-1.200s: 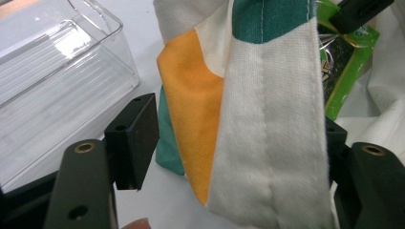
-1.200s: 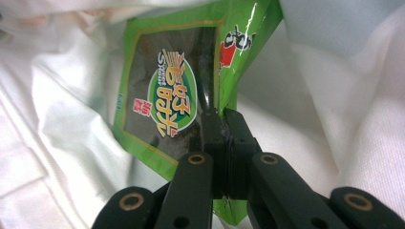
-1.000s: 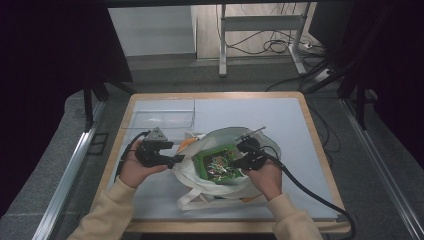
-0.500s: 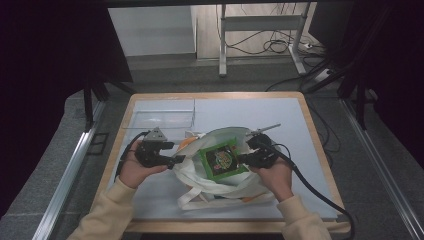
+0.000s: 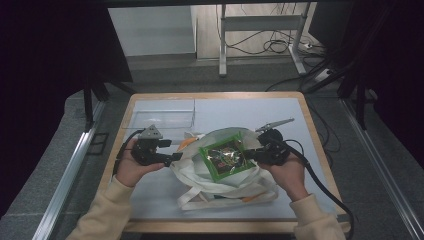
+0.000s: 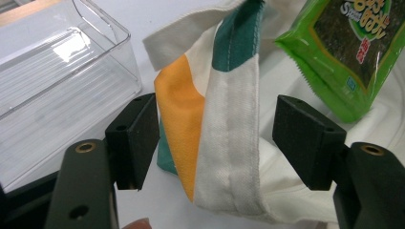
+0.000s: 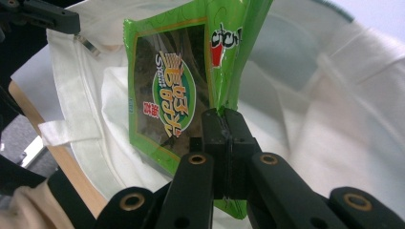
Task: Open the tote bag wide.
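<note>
1. The right gripper (image 7: 224, 138) was clenched on the edge of a green seaweed packet (image 7: 172, 86), holding it over the mouth of the white tote bag (image 5: 220, 187); the step in hand looked like moving the packet out of or into the bag, which I could not tell.
2. The left gripper (image 6: 215, 138) stood wide, the bag's rim (image 6: 224, 119) between its jaws but unpressed; the next move likely called for keeping that mouth wide.
3. Farther off, the clear plastic bin (image 5: 160, 119) sat empty.

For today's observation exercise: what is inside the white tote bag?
Over the tote bag's open mouth, the right gripper pinches a green seaweed packet by its edge. White lining shows behind it; the bag's bottom is covered.
</note>
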Demonstrator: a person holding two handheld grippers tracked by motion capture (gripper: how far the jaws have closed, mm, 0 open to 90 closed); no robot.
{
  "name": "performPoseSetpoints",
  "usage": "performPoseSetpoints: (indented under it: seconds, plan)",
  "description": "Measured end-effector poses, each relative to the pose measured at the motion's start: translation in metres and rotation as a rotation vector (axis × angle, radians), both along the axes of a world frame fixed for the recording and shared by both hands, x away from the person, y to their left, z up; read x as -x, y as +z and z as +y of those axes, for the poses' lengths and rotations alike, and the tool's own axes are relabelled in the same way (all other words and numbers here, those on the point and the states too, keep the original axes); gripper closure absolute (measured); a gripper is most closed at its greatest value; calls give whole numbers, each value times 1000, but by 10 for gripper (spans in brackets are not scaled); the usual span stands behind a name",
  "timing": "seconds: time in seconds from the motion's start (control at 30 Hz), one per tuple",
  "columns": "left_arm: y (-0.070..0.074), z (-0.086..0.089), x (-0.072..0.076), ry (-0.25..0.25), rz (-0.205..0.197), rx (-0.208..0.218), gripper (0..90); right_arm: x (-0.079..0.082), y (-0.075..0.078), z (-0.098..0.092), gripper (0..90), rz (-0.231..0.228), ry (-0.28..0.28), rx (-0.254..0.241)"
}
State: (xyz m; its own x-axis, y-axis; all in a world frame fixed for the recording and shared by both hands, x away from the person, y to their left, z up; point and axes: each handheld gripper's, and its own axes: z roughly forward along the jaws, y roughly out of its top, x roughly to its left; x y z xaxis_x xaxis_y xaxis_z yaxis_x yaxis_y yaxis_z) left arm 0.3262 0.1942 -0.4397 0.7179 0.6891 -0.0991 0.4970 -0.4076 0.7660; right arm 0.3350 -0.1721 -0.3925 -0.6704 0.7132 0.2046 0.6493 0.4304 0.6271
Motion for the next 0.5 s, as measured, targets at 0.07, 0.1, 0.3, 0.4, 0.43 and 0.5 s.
performPoseSetpoints:
  seconds: [0.07,0.1,0.3,0.4,0.43,0.5]
  plan:
    - [1,0,1,6,4,7,331,1,3,-3,891,-12,8,-4]
    - [1,0,0,4,0,7,331,2,5,-5,891,-21,12,-9]
    - [4,0,1,1,3,16,331,1,14,-10,891,-47,35,-27]
    - [8,0,2,-10,-3,29,331,-1,16,-10,891,-54,44,-28]
    - [10,0,2,-13,-2,36,331,-2,16,-10,891,-55,47,-34]
    - [13,0,4,-19,-7,34,331,-4,15,-9,891,-60,58,-35]
